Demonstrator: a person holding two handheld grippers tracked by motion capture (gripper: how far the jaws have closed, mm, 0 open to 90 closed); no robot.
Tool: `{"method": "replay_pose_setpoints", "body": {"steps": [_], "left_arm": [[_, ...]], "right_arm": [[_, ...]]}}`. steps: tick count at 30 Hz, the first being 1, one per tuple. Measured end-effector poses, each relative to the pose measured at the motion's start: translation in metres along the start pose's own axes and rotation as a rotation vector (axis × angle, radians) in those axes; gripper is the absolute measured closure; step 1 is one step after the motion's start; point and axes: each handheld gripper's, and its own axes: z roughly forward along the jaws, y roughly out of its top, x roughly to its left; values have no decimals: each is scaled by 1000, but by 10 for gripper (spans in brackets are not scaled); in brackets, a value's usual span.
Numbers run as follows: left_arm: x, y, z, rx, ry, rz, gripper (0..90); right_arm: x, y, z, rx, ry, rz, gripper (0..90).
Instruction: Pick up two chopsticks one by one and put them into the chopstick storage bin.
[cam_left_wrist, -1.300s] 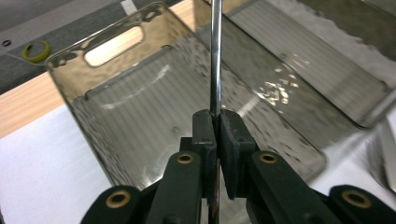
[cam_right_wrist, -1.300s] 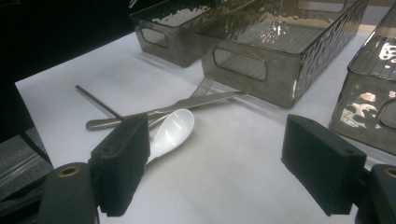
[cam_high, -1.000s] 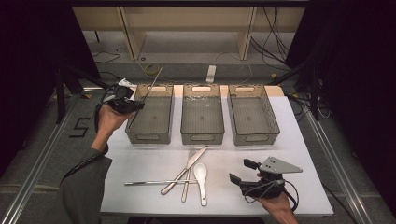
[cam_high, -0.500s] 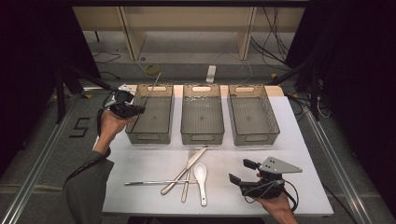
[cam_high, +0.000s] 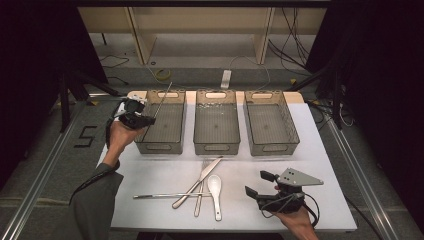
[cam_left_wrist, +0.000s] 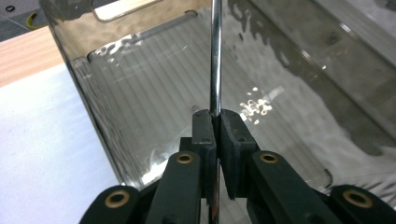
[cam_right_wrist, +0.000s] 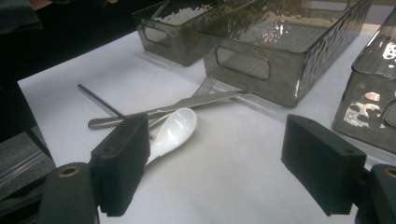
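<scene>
- Since a moment ago, the left claw (cam_high: 146, 120) has come down a little toward the left bin (cam_high: 162, 122), and the metal stick (cam_high: 163, 99) it holds has dipped with it.
- That stick looks like a chopstick. The left claw is pressed together on it, pinching it near one end. In the left gripper view the stick (cam_left_wrist: 215, 56) runs straight up from the pinch, over the ribbed floor of the bin (cam_left_wrist: 140, 93).
- From above, the far end of the stick pokes up past the back rim of the bin. If the claw lets go now, I think the stick could tip over the rim and fall out the back.
- The stick is thin, smooth and shiny. It could slip or swing in the pinch if the hand moves fast.
- If the hand goes down too hard, the stick or the claw could bump the bin wall and push the bin across the tabletop (cam_high: 330, 165).
- Two more bins, the middle bin (cam_high: 216, 125) and the right bin (cam_high: 272, 125), stand beside it. A pushed bin could knock its neighbour.
- Nearer the person lie another chopstick (cam_high: 165, 195), a knife (cam_high: 197, 182), a fork (cam_high: 202, 190) and a white spoon (cam_high: 215, 187), all piled and crossing. Picking one could drag the others.
- The right claw (cam_high: 260, 185) is spread wide and holds nothing. It rests close to the white spoon (cam_right_wrist: 173, 128) and could nudge it.
</scene>
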Motion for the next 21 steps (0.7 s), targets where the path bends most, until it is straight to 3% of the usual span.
{"method": "replay_pose_setpoints", "body": {"steps": [13, 14, 17, 21], "left_arm": [[5, -8, 6, 0, 17, -34, 826], [6, -8, 6, -6, 10, -53, 804], [6, -8, 4, 0, -5, -57, 754], [4, -6, -2, -6, -19, -90, 616]], "right_arm": [[0, 0, 1, 3, 0, 0, 244], [0, 0, 1, 3, -1, 0, 244], [0, 0, 1, 2, -1, 2, 244], [0, 0, 1, 2, -1, 4, 244]]}}
